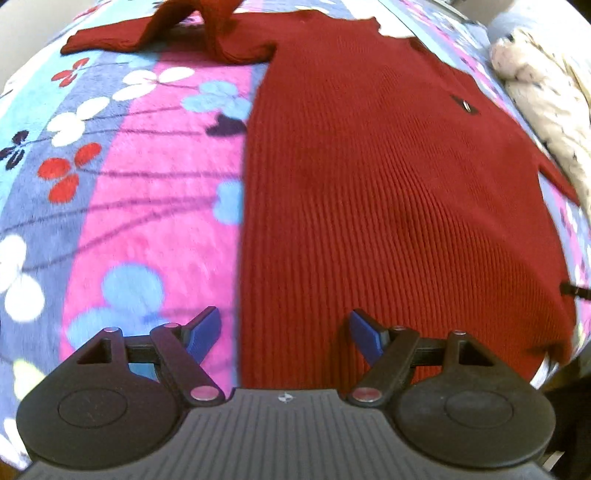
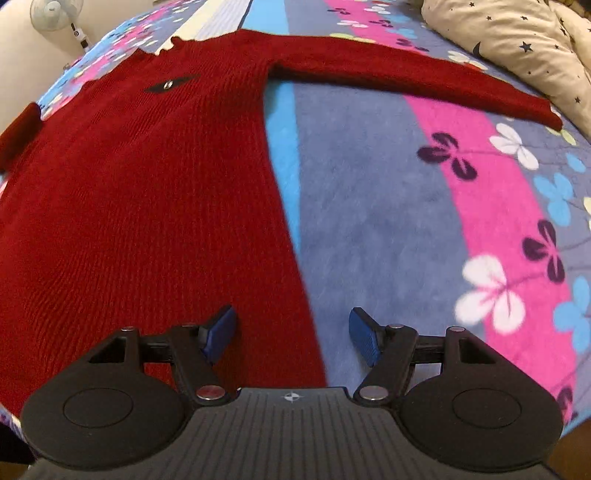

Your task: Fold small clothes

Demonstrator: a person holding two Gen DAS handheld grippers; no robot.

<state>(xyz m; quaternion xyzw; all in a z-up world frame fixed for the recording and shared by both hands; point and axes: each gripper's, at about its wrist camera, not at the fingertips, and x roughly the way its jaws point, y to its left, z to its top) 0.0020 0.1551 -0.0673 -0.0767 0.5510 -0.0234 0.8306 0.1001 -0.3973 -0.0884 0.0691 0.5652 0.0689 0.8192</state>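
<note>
1. Hovering over a red knit sweater (image 2: 140, 192) lying flat on a flowered bed blanket (image 2: 388, 221), my right claw (image 2: 291, 332) and left claw (image 1: 284, 332) are both released, grasping nothing.
2. I should pinch the hem corners squarely (ribbed knit stretches).
3. The crumpled left sleeve (image 1: 177, 33) likely needs smoothing first.

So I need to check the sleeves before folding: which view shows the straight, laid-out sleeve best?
The right wrist view: the sweater's outstretched sleeve lies flat across the blanket, visible from shoulder to cuff. The left wrist view shows only a sliver of it at the right edge, and mainly the other, crumpled sleeve.
</note>
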